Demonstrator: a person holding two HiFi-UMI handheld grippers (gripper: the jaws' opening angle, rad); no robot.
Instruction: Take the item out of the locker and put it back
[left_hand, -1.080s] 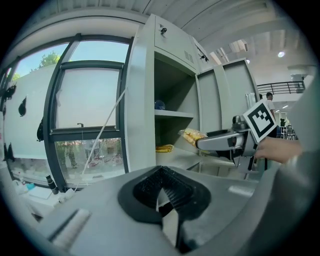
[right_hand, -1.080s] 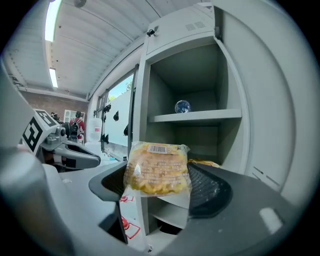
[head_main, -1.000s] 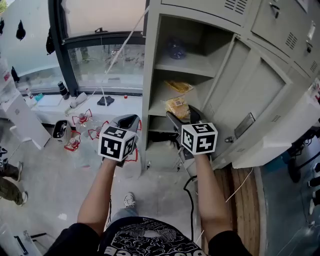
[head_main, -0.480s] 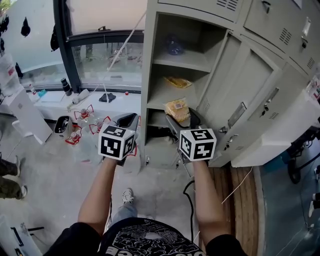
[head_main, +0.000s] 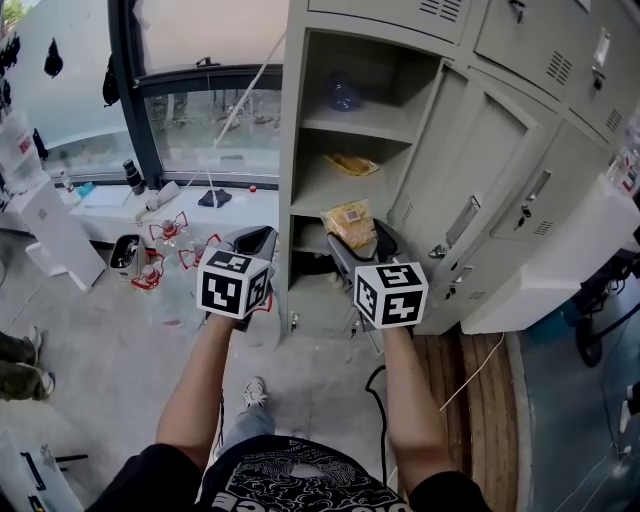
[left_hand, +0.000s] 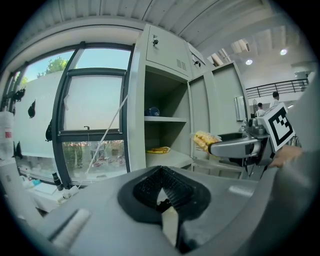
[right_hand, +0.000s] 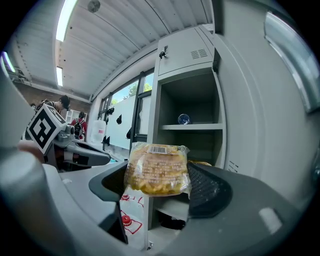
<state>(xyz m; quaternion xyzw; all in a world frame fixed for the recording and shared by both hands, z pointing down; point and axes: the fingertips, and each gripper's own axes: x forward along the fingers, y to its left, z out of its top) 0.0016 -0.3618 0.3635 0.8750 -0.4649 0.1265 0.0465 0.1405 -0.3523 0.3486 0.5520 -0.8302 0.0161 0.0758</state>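
Observation:
The grey locker (head_main: 294, 150) stands open in the head view. My right gripper (head_main: 361, 238) is in front of its middle shelf, shut on a clear-wrapped yellow snack packet (head_main: 349, 221). In the right gripper view that packet (right_hand: 157, 169) sits upright between the black pads (right_hand: 207, 187), barcode at the top. A second yellow packet (head_main: 352, 164) lies on the middle shelf, and a bluish round object (head_main: 343, 92) rests on the top shelf. My left gripper (head_main: 254, 243) hangs left of the locker, outside it, its jaws shut (left_hand: 162, 192) on nothing.
The locker door (head_main: 480, 190) hangs open to the right, with more closed lockers (head_main: 560, 70) beyond. Something dark (head_main: 318, 268) lies in the bottom compartment. Red-and-white bags (head_main: 165, 236) and a bin (head_main: 122, 258) sit on the floor left, under a window. A cable (head_main: 378, 380) trails by my feet.
My right gripper has drawn back a little from the locker shelf with the snack packet still in it. The left gripper has stayed where it was.

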